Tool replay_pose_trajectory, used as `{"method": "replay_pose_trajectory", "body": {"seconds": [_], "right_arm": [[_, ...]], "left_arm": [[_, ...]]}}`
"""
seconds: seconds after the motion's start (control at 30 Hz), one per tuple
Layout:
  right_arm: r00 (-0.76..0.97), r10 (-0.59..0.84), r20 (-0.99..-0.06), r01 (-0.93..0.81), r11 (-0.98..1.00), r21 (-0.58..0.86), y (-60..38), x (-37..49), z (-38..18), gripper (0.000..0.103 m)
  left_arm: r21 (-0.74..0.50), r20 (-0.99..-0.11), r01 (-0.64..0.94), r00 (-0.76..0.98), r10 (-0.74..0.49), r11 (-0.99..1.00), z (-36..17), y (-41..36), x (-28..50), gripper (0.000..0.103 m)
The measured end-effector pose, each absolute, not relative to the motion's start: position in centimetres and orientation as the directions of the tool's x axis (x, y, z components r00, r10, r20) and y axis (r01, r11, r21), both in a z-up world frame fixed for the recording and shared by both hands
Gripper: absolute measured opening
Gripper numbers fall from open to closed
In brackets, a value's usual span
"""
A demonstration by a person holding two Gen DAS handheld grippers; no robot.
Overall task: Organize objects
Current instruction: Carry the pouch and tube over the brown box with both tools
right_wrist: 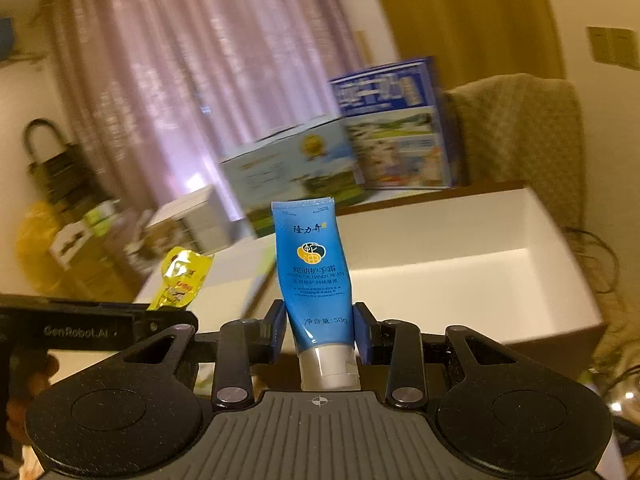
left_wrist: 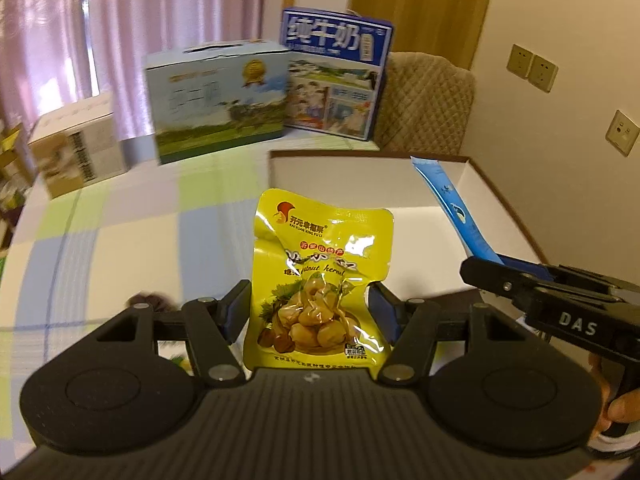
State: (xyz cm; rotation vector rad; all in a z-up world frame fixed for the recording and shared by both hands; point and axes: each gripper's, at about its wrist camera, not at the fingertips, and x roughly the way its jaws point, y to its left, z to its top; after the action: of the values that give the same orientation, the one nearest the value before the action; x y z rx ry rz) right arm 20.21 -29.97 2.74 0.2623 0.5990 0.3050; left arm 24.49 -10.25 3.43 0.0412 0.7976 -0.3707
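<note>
My left gripper (left_wrist: 310, 308) is shut on a yellow chestnut-kernel packet (left_wrist: 320, 276), held upright above the checked tablecloth, just left of a shallow white box (left_wrist: 360, 176). My right gripper (right_wrist: 320, 328) is shut on a blue hand cream tube (right_wrist: 314, 272), cap end down between the pads. That tube (left_wrist: 456, 208) also shows in the left wrist view, sticking up over the white box's right part, with the right gripper (left_wrist: 484, 262) below it. The white box (right_wrist: 460, 240) lies open just beyond the tube. The yellow packet (right_wrist: 182, 276) appears at left in the right wrist view.
Two blue milk cartons (left_wrist: 220, 100) (left_wrist: 336, 76) and a white cardboard box (left_wrist: 76, 144) stand at the table's far edge. A quilted chair back (left_wrist: 428, 100) is behind the white box. A person's hand (left_wrist: 624, 400) holds the right gripper. Bags and boxes (right_wrist: 60, 208) sit left, off the table.
</note>
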Motion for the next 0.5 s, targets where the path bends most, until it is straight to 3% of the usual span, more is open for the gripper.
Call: {"method": "replay_pose_trajectory", "body": {"seconds": [0.23, 0.5], "right_arm": [[0.794, 0.235, -0.561, -0.069, 0.951, 0.301, -32.9, 25.5, 2.8, 0.032], [0.737, 0.158, -0.657, 0.009, 0.97, 0.244, -35.1, 28.8, -1.6, 0.032]], "left_arm": [[-0.104, -0.724, 0.356, 0.613, -0.316, 0.929, 2.5, -15.9, 29.6, 0.06], [-0.098, -0.783, 0.374, 0.543, -0.304, 0.922, -1.5, -20.0, 33.4, 0.06]]}}
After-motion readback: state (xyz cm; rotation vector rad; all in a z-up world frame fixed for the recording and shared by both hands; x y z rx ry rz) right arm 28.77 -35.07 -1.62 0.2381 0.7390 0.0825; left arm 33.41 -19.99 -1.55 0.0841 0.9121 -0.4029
